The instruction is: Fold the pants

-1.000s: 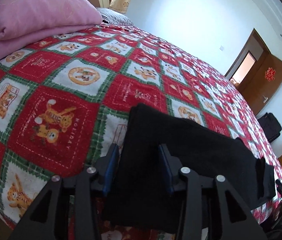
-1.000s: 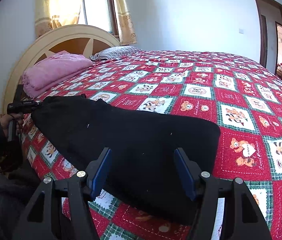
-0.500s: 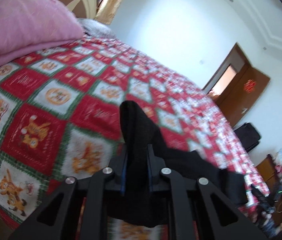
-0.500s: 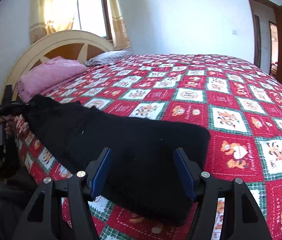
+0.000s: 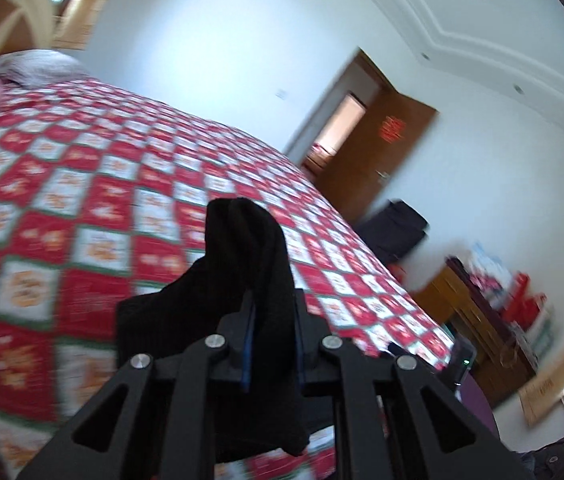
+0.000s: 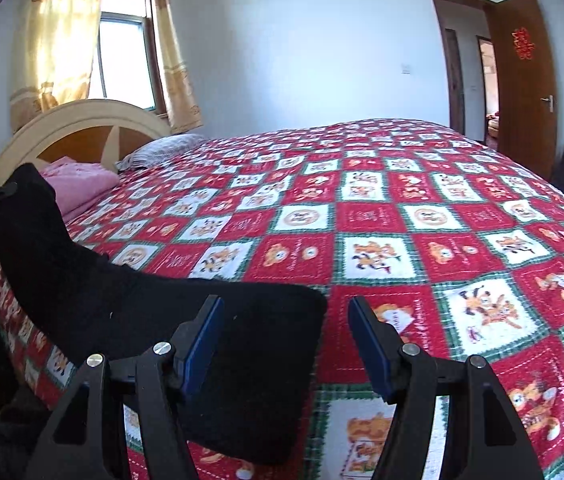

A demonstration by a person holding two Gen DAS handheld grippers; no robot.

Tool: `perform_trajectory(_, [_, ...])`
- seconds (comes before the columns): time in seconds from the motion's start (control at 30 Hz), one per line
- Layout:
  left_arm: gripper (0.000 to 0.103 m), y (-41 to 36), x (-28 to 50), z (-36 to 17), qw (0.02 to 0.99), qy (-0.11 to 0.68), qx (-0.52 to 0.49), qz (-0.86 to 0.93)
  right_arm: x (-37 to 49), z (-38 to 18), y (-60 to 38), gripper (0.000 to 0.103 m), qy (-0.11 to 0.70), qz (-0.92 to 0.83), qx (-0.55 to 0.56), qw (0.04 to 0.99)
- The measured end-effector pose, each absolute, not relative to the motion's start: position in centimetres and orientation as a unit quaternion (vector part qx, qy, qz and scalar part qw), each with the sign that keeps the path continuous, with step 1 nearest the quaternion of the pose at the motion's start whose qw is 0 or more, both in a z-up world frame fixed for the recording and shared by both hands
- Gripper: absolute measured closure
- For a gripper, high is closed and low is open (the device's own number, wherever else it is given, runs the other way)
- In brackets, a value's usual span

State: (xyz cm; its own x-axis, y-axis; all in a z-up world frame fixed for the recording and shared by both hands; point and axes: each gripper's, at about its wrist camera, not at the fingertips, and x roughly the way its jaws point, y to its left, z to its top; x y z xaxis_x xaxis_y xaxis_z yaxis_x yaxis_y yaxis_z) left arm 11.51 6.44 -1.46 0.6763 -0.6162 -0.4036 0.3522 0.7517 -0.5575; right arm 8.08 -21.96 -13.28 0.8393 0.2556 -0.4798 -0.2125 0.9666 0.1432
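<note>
The left gripper (image 5: 271, 334) is clamped on one end of the black pants (image 6: 153, 312), lifting it off the red patchwork bedspread (image 6: 422, 216). The right gripper (image 6: 286, 342) hovers with fingers spread wide above the other end, which lies flat at the bed's near edge. A pink pillow (image 6: 79, 180) sits far left.

Very little can be read from where I stand. The brown door (image 6: 520, 80) carries a red paper ornament (image 6: 523, 43) shaped like a double-happiness character; in my left view the same ornament (image 5: 392, 127) is a red smear. The bedspread (image 6: 402, 220) has small lettering in its red squares, too fine and blurred for me to make out any word
</note>
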Motion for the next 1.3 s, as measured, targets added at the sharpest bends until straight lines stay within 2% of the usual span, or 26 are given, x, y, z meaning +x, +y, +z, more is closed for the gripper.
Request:
perform_trajectory(0.13, [0.088,0.5,13.3,-1.8,0.871,0.324,-0.195,-0.314,8.2,-12.9,-23.3,0.037,0.248,0.103,0.056,0.962])
perform_trajectory(0.4, [0.088,-10.1,15.4,-6.9,0.834,0.409,-0.121,-0.350,9.1,-13.3,-25.9,0.037,0.257,0.072,0.098,0.959])
perform_trajectory(0.6, [0.084,-14.6,15.0,-9.2,0.832,0.425,-0.063,-0.352,9.6,-13.9,-25.8,0.037,0.269,0.083,0.102,0.954])
perform_trajectory(0.7, [0.075,-14.9,13.7,-7.9,0.836,0.404,-0.052,-0.368,9.6,-14.1,-25.8,0.037,0.273,0.096,0.111,0.951])
perform_trajectory(0.73, [0.064,-14.9,13.4,-7.5,0.838,0.395,-0.050,-0.374,9.6,-14.1,-26.0,0.037,0.274,0.102,0.118,0.949])
perform_trajectory(0.77, [0.046,-14.1,12.6,-6.7,0.847,0.379,-0.048,-0.370,9.6,-14.1,-26.1,0.037,0.275,0.110,0.126,0.947])
perform_trajectory(0.83, [0.029,-12.7,11.7,-5.7,0.868,0.348,-0.044,-0.351,9.7,-14.0,-26.1,0.037,0.277,0.124,0.140,0.943])
perform_trajectory(1.03, [0.028,-7.4,11.4,-6.2,0.907,0.324,-0.028,-0.268,9.7,-13.5,-25.0,0.037,0.300,0.192,0.199,0.913])
perform_trajectory(1.13, [0.028,-5.2,11.9,-7.6,0.920,0.329,-0.015,-0.214,9.7,-13.4,-23.3,0.037,0.317,0.209,0.188,0.906])
perform_trajectory(1.3, [0.027,-2.6,12.5,-10.0,0.916,0.355,-0.051,-0.181,10.4,-14.2,-20.3,0.038,0.366,0.189,0.144,0.900])
